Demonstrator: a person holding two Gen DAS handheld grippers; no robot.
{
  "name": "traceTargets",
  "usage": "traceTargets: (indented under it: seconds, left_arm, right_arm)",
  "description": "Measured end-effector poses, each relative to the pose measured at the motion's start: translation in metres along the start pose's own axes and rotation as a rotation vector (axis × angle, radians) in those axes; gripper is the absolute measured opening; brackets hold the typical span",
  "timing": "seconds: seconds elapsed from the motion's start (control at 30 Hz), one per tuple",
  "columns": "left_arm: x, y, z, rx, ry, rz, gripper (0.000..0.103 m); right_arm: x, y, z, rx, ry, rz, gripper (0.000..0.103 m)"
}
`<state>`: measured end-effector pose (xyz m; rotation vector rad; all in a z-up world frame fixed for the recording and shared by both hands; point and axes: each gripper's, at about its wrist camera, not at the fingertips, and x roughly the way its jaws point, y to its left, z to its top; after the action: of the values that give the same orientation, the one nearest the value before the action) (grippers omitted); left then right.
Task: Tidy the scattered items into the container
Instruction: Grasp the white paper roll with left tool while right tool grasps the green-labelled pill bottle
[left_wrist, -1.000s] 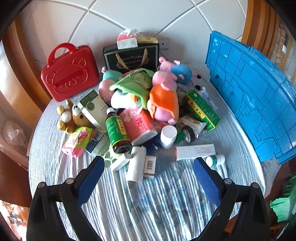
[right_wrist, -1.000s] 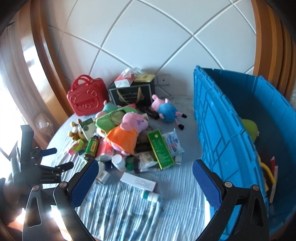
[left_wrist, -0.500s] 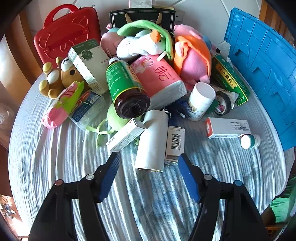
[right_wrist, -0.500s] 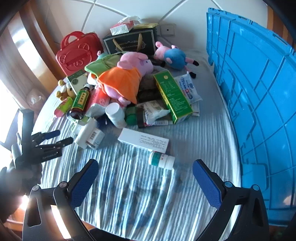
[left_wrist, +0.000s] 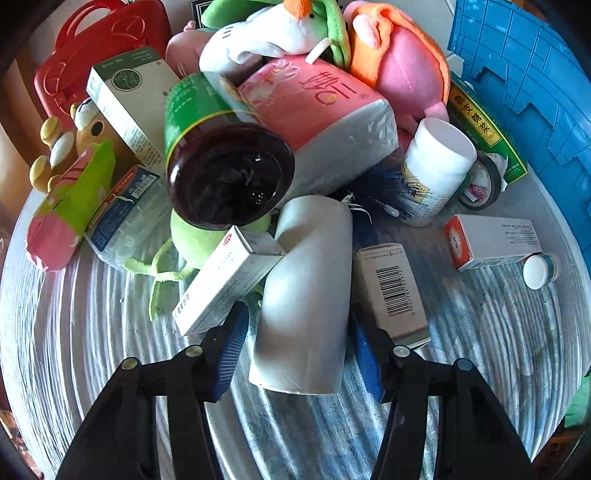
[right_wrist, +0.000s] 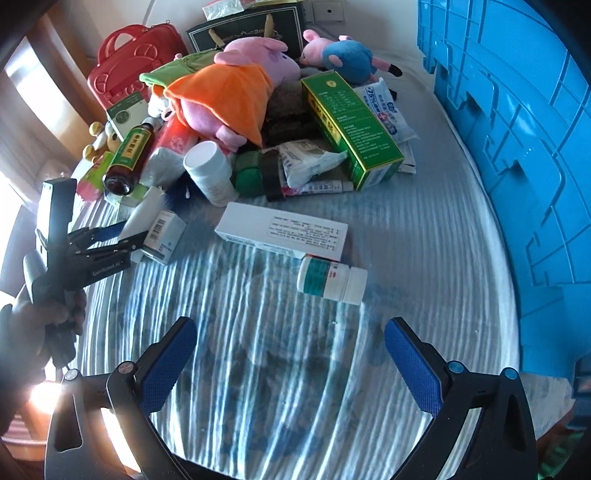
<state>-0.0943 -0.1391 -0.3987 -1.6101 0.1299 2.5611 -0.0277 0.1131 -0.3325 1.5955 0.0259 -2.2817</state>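
Our left gripper (left_wrist: 299, 347) straddles the white tube (left_wrist: 306, 291), jaws closing; the right pad looks at the tube's side, the left pad has a sliver of gap, so we don't call it a grip yet. The tube lies on the striped cloth (left_wrist: 110, 332) with its flat end toward the camera. A white carton (left_wrist: 225, 280) leans on the tube's left side, and a barcode box (left_wrist: 391, 291) lies just right of it.

Further out sit the brown bottle (left_wrist: 225, 166), base toward us, the pink tissue pack (left_wrist: 314, 110), a white jar (left_wrist: 436, 170), a tape roll (left_wrist: 480, 184) and a long white box (left_wrist: 495, 240). Plush toys top the pile (left_wrist: 399, 66).

Our right gripper (right_wrist: 291, 362) hangs wide open over bare cloth with nothing between the jaws. Nearest to it is a small pill bottle (right_wrist: 332, 280) on its side, touching the long box. The green box (right_wrist: 351, 125) sits beyond.

The blue crate (right_wrist: 517, 129) stands at the right edge of the table, well apart from the tube. The red case (right_wrist: 129, 70) is at the far left. A hand (right_wrist: 40, 325) holds the left gripper's handle.
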Motion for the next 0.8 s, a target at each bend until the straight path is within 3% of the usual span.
traceTargets:
  seconds: [0.03, 0.6, 0.67, 0.73, 0.8]
  left_arm:
    - [0.003, -0.001, -0.001, 0.001, 0.006, -0.005, 0.049]
    - [-0.012, -0.005, -0.015, -0.021, -0.023, -0.018, 0.047]
    - [-0.012, -0.005, -0.017, -0.027, -0.021, -0.019, 0.047]
    - [-0.013, -0.005, -0.018, -0.028, -0.02, -0.021, 0.046]
    - [-0.014, -0.005, -0.02, -0.029, -0.019, -0.022, 0.046]
  right_arm:
    - [0.003, -0.001, 0.001, 0.003, 0.0, -0.003, 0.103]
    - [0.076, -0.023, 0.012, 0.087, 0.009, -0.171, 0.101]
    - [0.082, -0.024, 0.013, 0.087, 0.014, -0.177, 0.095]
    - [0.088, -0.024, 0.013, 0.078, 0.028, -0.187, 0.072]
    - [0.09, -0.024, 0.013, 0.075, 0.034, -0.193, 0.061]
